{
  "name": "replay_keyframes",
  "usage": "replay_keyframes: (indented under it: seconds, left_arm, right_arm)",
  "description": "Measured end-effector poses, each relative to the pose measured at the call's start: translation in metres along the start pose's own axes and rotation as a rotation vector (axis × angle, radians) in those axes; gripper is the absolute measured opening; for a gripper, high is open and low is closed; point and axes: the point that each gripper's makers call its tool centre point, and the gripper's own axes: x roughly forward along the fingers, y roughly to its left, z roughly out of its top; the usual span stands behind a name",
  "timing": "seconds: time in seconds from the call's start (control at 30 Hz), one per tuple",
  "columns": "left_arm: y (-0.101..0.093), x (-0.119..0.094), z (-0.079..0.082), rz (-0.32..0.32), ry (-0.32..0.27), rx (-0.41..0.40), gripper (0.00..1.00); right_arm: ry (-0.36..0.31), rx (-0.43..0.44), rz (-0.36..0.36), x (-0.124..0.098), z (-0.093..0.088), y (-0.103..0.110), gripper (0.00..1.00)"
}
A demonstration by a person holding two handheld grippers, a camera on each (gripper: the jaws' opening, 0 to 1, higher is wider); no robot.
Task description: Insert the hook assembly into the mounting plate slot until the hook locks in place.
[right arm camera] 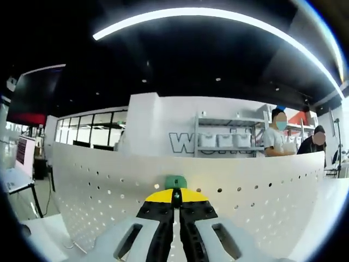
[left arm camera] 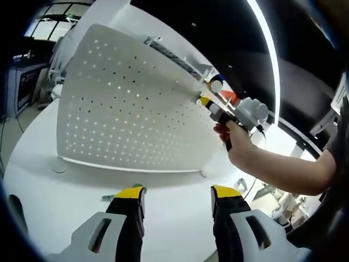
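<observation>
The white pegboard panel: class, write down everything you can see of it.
The pegboard panel is a white sheet, metal by its look, with regular rows of small round holes. It stands upright on the white table on small feet. The right gripper, jaws shut on a green hook piece, is at its upper edge.

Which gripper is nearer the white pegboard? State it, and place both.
Right. The right gripper, shut on a green hook, is right up against the pegboard near its top edge. The left gripper hangs open, back from the board's base over the table.
</observation>
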Motion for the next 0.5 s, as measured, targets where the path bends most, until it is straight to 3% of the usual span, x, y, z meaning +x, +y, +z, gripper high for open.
replay_keyframes:
  seconds: [0.5]
  left_arm:
    - [0.0002,-0.0022,0.0011,0.004,-0.004,0.005,0.51]
  right_arm:
    - [0.005,-0.005,-0.009,0.0022,-0.0051,-0.0030,0.00]
